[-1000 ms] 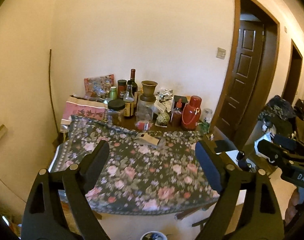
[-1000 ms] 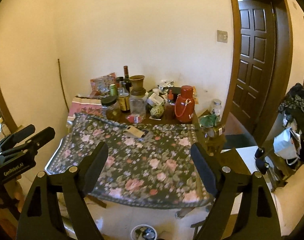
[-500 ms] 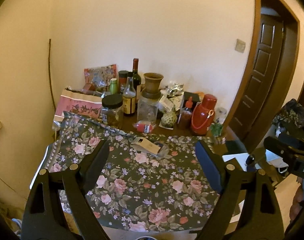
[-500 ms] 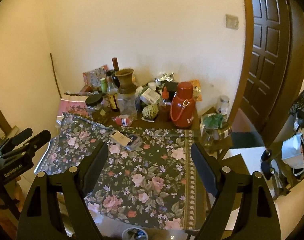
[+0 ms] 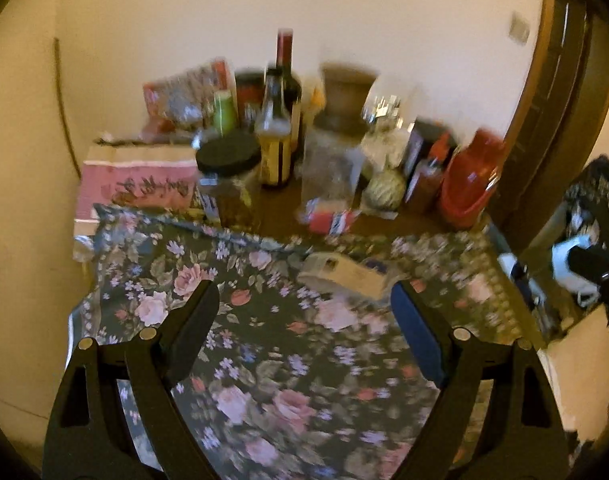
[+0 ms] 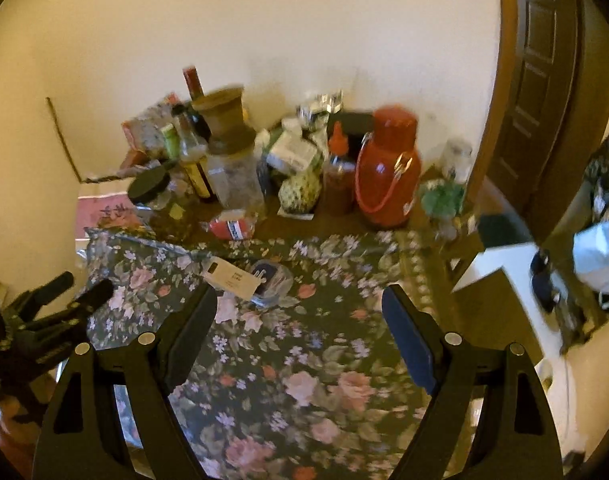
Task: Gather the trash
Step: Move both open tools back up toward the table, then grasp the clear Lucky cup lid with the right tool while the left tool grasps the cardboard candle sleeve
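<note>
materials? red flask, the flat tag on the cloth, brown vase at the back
Red flask: probably glossy plastic, given its bright highlights and thin loop handle.
Flat tag: looks like matte white card; thin, printed, lying flat on the floral cloth.
Brown vase: dull, unglazed-looking ceramic or wood; blur leaves it open.

Both hand-held grippers [image 5: 304, 304] [image 6: 300, 304] angled downward — jaws wide, empty.

A white card [image 6: 233, 279] lies flat on the floral cloth [image 6: 304, 360], touching a crumpled clear wrapper [image 6: 270, 282].
</note>
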{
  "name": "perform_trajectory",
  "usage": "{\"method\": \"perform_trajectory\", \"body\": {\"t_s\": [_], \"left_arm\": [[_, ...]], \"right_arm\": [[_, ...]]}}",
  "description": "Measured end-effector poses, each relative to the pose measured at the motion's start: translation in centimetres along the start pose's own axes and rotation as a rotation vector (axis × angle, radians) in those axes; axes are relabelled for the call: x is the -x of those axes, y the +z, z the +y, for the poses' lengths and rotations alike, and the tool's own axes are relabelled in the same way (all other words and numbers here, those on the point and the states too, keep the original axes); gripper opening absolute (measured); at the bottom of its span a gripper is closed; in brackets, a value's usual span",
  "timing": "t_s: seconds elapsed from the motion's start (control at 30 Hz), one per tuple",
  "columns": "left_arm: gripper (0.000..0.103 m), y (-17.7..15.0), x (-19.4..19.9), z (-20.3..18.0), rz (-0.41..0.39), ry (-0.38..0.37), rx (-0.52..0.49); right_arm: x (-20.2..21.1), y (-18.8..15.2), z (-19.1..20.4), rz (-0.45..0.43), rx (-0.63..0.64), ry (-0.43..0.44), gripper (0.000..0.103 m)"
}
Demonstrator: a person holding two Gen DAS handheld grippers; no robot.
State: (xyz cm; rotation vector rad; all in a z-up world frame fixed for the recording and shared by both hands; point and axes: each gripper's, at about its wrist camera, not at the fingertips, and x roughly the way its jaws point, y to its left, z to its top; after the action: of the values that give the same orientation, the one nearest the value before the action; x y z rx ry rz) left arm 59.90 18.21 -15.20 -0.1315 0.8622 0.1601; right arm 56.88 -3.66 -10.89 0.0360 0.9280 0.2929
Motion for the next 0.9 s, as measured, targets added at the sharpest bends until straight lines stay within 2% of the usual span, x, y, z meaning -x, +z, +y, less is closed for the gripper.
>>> {"method": "perform_trajectory", "body": {"t_s": [0.13,0.33,0.47,0.57,0.67,0.73,0.77,0.83,0.87,0.9], "left_arm": [[0.087,-0.6,-7.4,1.4,0.123,-0.021,-0.056],[0.087,-1.8,-17.6,1.5,0.270,-0.095,-0.157],[0.087,-1.8,-21.2,0.7,0.274,-0.145,-0.227],[0.085,-1.5,-22.1,-0.1,0.239,-0.172,-0.288],[0.078,-1.1,-22.4,-0.7,0.186,-0.208,-0.329],[0.061,-0.7,-22.7,-1.0,0.170,-0.235,-0.340],[0.057,-0.6,-22.8,-1.1,0.165,-0.247,-0.341],[0.033,-0.3,-22.9,-1.2,0.154,-0.255,-0.336],[0.028,-0.2,-22.8,-1.1,0.153,-0.257,-0.327],[0.009,0.0,-22.8,-0.8,0.161,-0.260,-0.310]], "right_arm": [[-4.6,0.5,0.4,0.070,-0.031,-0.031,0.082],[-10.7,0.5,0.0,0.164,-0.080,-0.070,0.082],[-13.5,0.3,-0.2,0.208,-0.073,-0.102,0.082],[-15.3,0.2,-0.3,0.239,-0.070,-0.112,0.082],[-16.8,0.1,-0.6,0.265,-0.077,-0.109,0.082],[-17.6,0.2,-0.7,0.278,-0.087,-0.098,0.082],[-18.0,0.2,-0.7,0.284,-0.092,-0.090,0.082],[-18.7,0.3,-0.6,0.296,-0.100,-0.078,0.082],[-19.1,0.3,-0.5,0.304,-0.105,-0.068,0.082],[-19.7,0.3,-0.4,0.316,-0.109,-0.050,0.082]]}}
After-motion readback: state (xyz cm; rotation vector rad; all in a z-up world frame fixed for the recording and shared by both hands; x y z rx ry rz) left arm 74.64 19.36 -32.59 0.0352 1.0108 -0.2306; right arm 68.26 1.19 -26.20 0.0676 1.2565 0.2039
